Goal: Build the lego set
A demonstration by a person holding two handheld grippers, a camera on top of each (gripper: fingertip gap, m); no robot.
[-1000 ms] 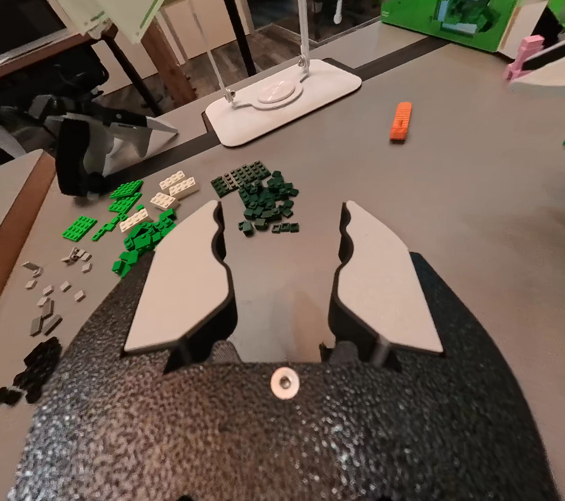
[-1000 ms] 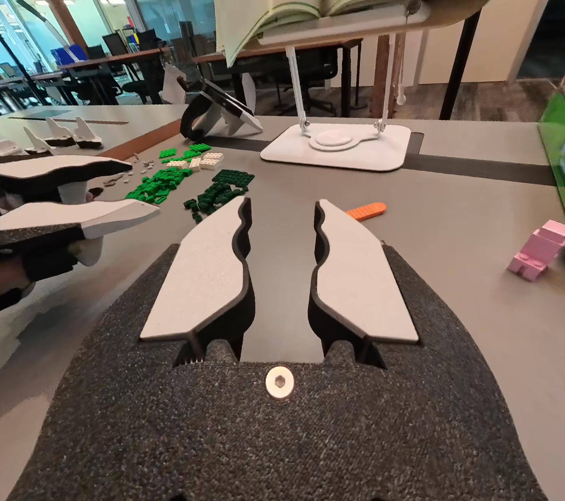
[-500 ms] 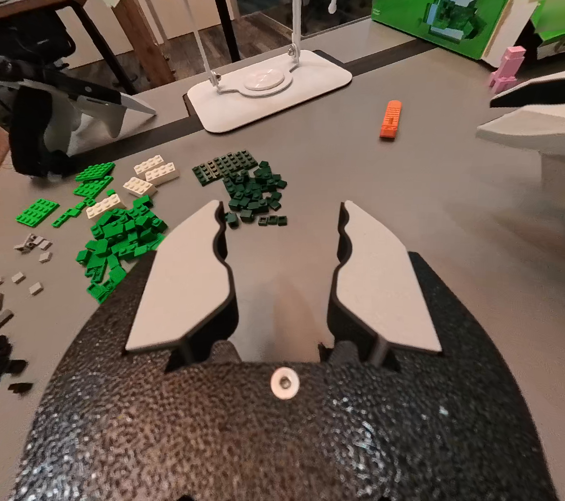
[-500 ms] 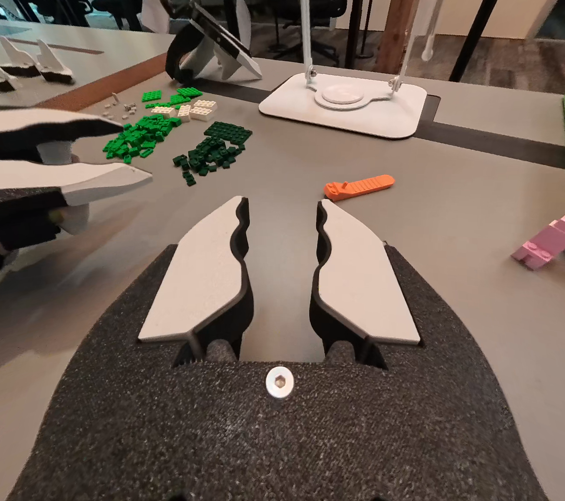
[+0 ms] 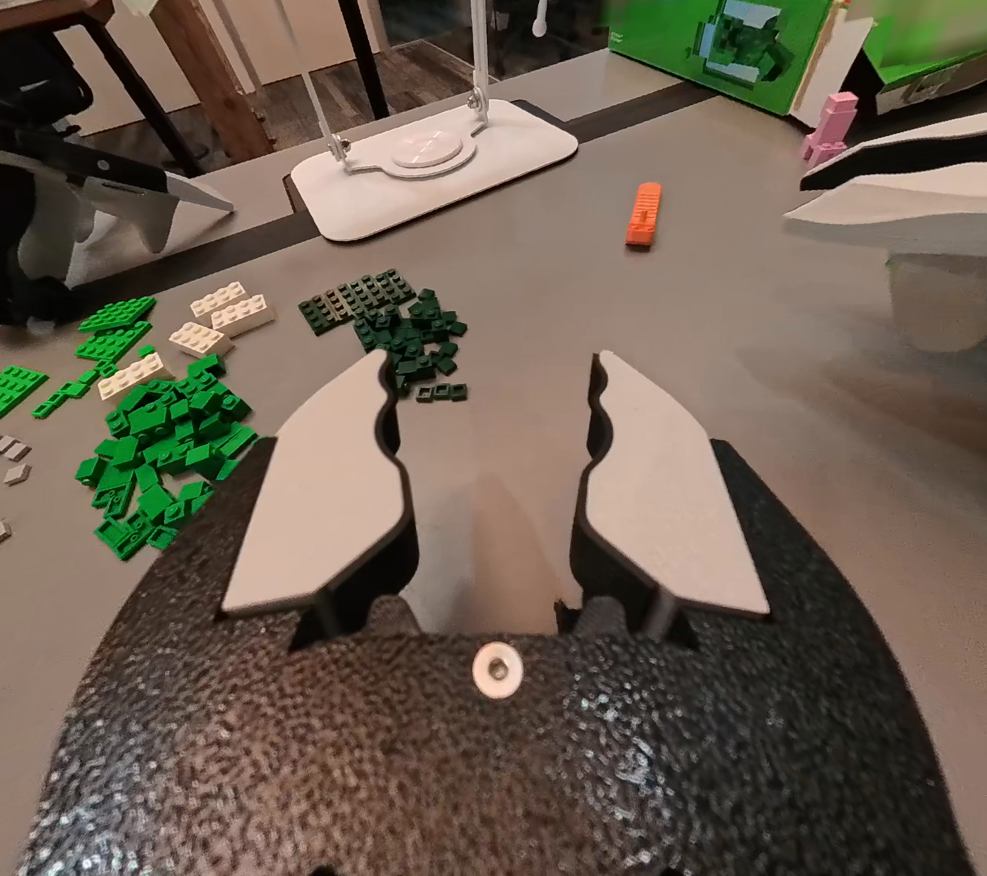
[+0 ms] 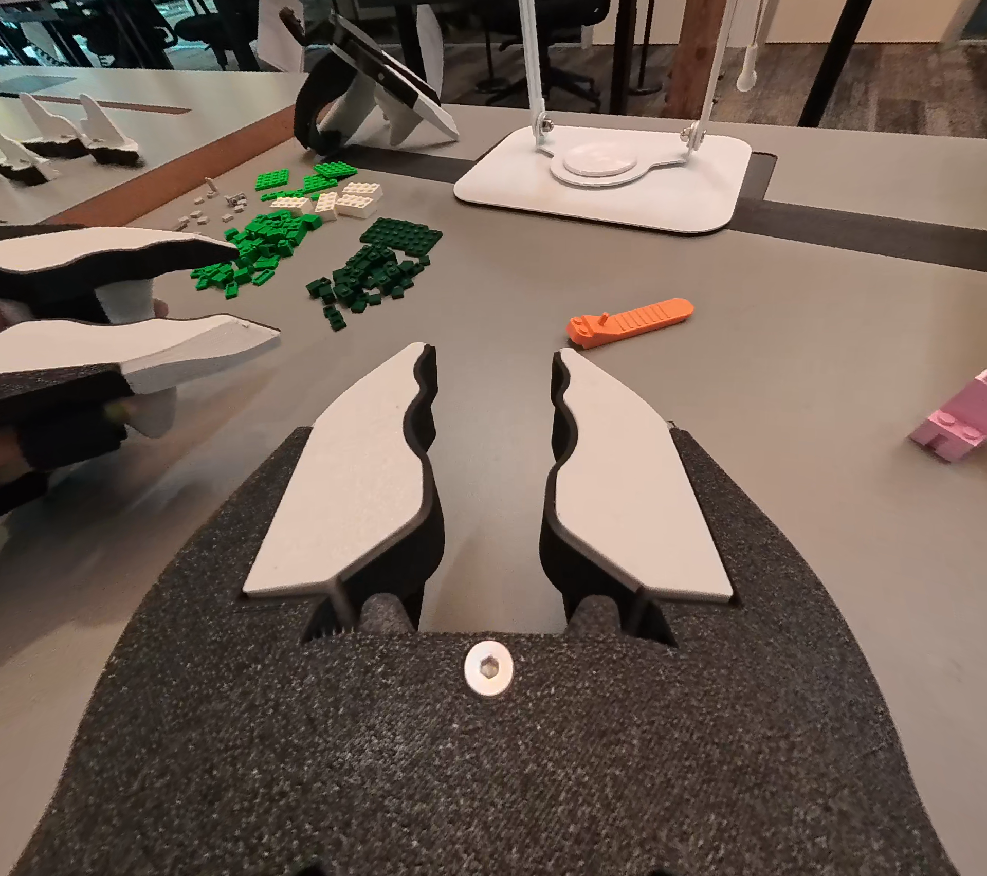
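While both stood spread and empty above the surface (image 5: 694, 369), the left hand-held gripper (image 5: 494, 361) hung nearer the dark green bricks (image 5: 411, 337), just ahead-left; the right hand-held gripper (image 6: 491, 359) sat farther.

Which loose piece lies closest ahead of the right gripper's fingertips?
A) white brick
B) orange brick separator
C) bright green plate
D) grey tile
B: the orange brick separator lies on the table just beyond the open right gripper, while the sorted brick piles sit farther off to the left.
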